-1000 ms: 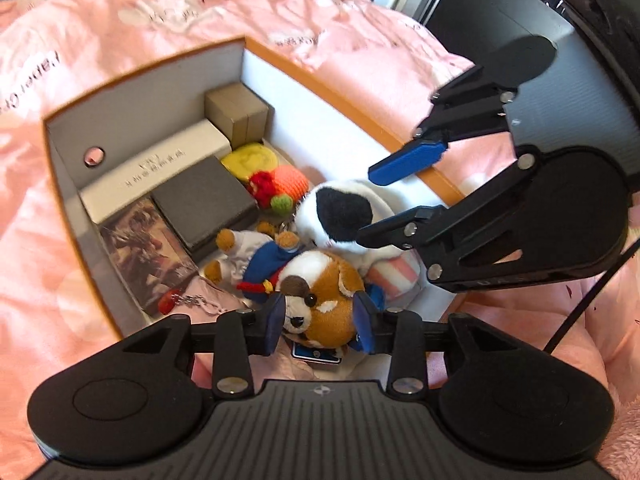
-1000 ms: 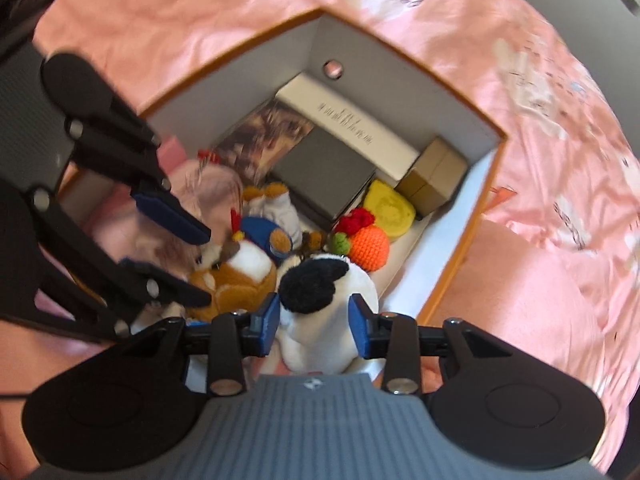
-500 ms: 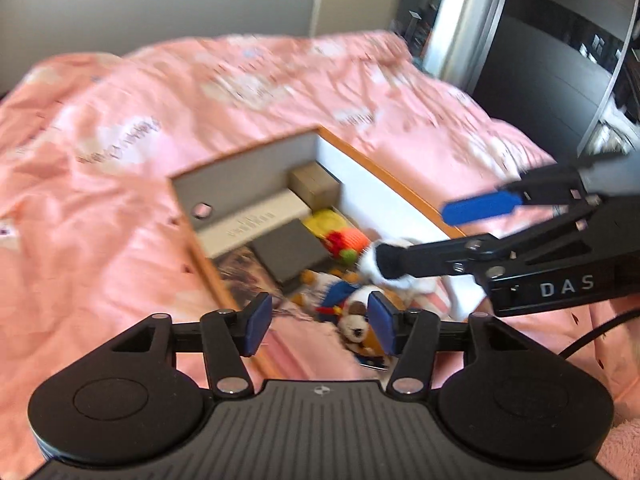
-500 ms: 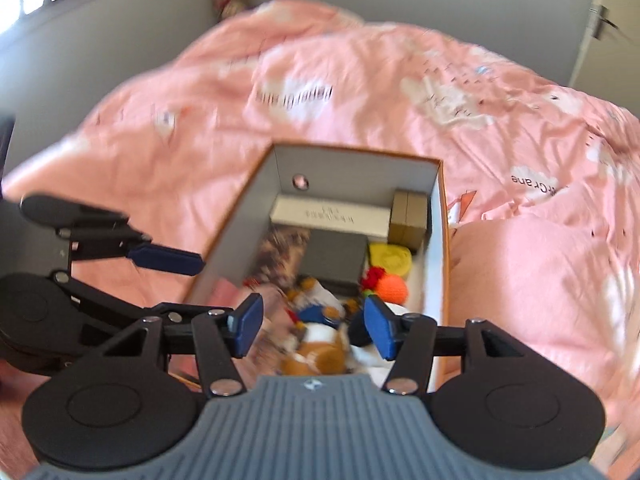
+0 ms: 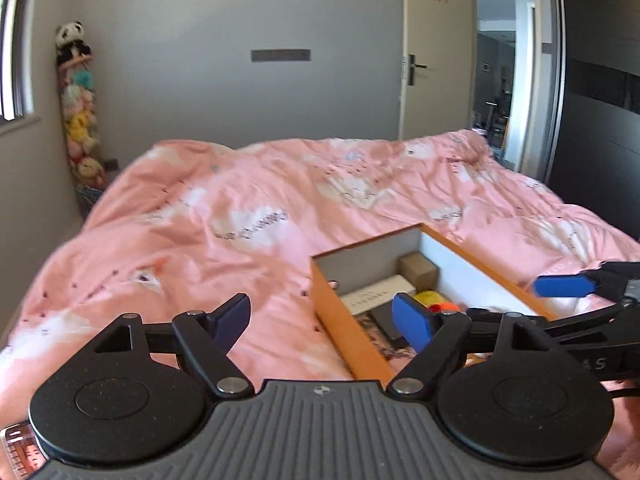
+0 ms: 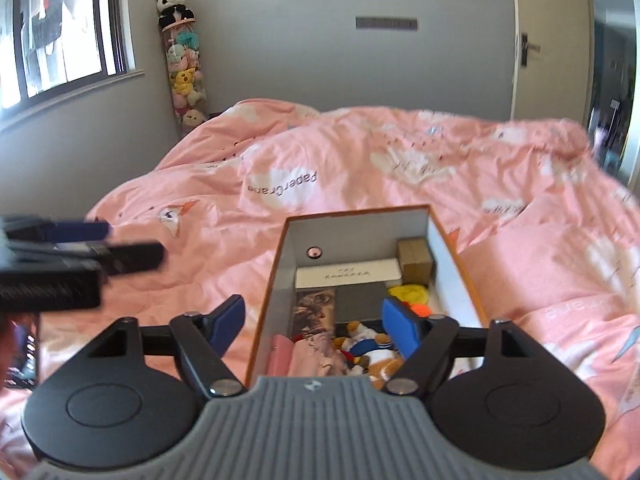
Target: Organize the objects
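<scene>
Box (image 6: 280, 264) ahead – both grippers (image 6: 312, 322) opening, empty.

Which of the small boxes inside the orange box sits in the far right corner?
The brown cardboard box, a cube standing in the far right corner of the orange box. The long white box lies along the far wall; the dark grey box lies flat nearer.

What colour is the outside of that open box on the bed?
Orange cardboard box, grey-white inside; the left wrist view shows it best.

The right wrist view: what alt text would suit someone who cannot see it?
An open orange box on a pink duvet holds plush toys and small boxes. The right gripper, nothing between its jaws, is opening.
</scene>
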